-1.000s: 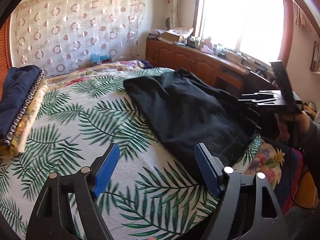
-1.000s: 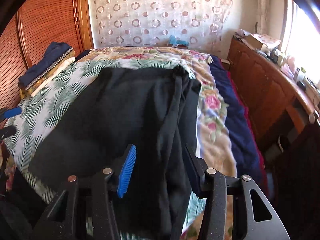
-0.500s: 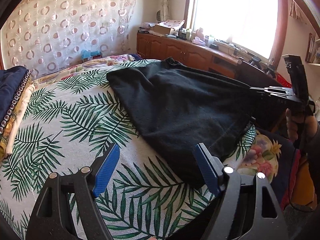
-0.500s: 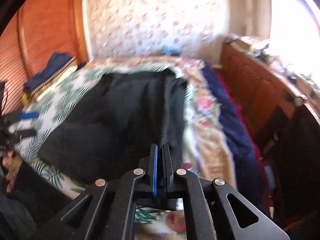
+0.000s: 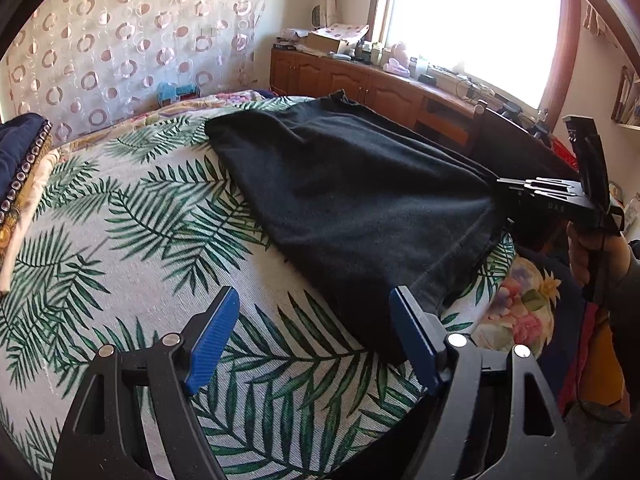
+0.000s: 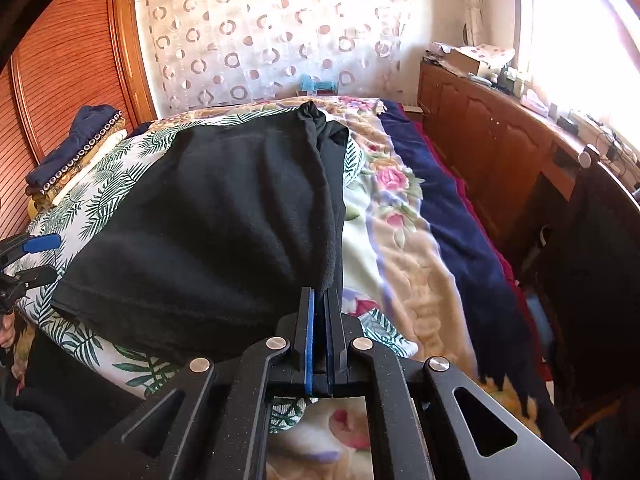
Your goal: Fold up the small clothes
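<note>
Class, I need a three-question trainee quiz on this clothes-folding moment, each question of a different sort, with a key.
1. True or false: the right gripper is shut on the black garment.
2. Which gripper is open? A. left gripper B. right gripper
3. Fill in: the garment lies on a bedspread printed with green ____.

Key: 1 true; 2 A; 3 leaves.

The black garment's (image 6: 208, 216) pinched edge vanishes between the right claw's (image 6: 318, 304) pads. The small things on the sideboard (image 5: 392, 64) wash out in window glare.
</note>
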Tool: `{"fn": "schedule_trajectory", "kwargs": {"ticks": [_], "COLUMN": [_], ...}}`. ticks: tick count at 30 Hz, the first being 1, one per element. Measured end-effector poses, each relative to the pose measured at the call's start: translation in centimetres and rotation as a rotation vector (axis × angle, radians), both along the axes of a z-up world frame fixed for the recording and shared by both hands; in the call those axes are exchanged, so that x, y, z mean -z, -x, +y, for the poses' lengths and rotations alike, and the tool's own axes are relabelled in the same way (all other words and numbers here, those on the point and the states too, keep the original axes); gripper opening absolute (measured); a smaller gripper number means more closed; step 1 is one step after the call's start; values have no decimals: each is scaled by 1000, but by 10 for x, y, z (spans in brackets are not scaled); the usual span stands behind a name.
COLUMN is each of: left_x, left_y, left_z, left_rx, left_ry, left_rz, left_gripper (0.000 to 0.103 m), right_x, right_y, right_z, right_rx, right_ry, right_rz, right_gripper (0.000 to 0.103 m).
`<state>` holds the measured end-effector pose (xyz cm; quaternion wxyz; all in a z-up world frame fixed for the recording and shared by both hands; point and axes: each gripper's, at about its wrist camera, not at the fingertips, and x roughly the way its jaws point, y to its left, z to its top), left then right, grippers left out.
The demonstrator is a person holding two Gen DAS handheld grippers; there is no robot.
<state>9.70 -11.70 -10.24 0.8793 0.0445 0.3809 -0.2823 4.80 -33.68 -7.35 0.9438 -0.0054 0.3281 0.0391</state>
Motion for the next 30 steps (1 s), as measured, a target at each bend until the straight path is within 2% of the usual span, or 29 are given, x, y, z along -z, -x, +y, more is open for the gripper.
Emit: {"fn": "schedule_trajectory", "kwargs": {"ticks": [6,10,12,14,16,19,22,23,24,25,27,30], "left_x": [-2,0,0,2,4,10,18,18,18,18,16,2], "left_y": [7,9,11,13,13,12,13,15,15,15,14,15], "left_z": [-4,-10,-13,-15,-17,-19,-25,-27,-28,-30,-30,-32], "left_rx": [33,54,65,75,86,107,121,123,129,135,137,148], "left_ry": [41,50,49,50,53,57,34,24,17,17,23,41], "left_rz": [9,17,19,22,34,66,91,73,74,76,74,33], "left_gripper": [78,78,77,74,68,53,47,45,36,20,7,5], "right_x": [7,6,4,1,0,-1,-3,-4,-5,-6,-6,-4], "right_y": [2,3,5,7,9,13,18,20,22,24,25,26], "right_z": [-6,-6,-6,-7,-7,-3,4,7,10,13,19,29], "right_rx": [17,29,31,29,17,-2,-28,-40,-56,-77,-114,-168], "right_ry": [-18,-9,-2,-6,-13,-14,-19,-20,-22,-24,-21,-18], "right_rz": [-22,-33,-46,-58,-64,-74,-89,-94,-99,-102,-99,-84], "right_gripper": [4,10,18,38,45,45,46,46,46,47,48,48]}}
